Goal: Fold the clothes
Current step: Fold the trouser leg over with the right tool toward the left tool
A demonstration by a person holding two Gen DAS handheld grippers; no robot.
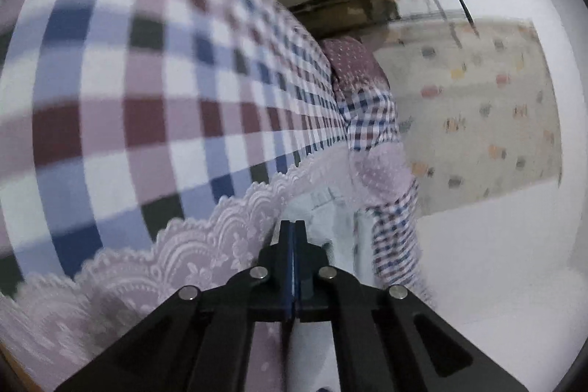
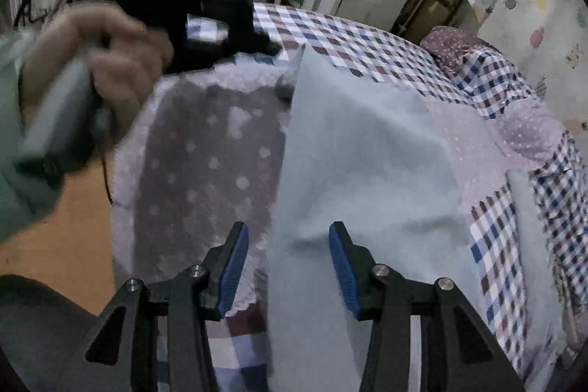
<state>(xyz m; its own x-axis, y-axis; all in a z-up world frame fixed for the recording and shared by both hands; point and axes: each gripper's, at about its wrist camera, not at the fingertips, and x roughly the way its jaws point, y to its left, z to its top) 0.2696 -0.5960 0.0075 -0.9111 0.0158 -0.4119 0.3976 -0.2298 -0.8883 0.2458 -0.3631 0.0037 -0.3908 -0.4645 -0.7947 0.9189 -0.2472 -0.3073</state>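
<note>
On the checked bedspread, the left gripper is clamped together on the pale blue garment; the right gripper hovers above it, jaws apart.

Dim, flat indoor light; heavy fisheye bending and dark corners; motion blur smears the checked bedsheet and hand.
</note>
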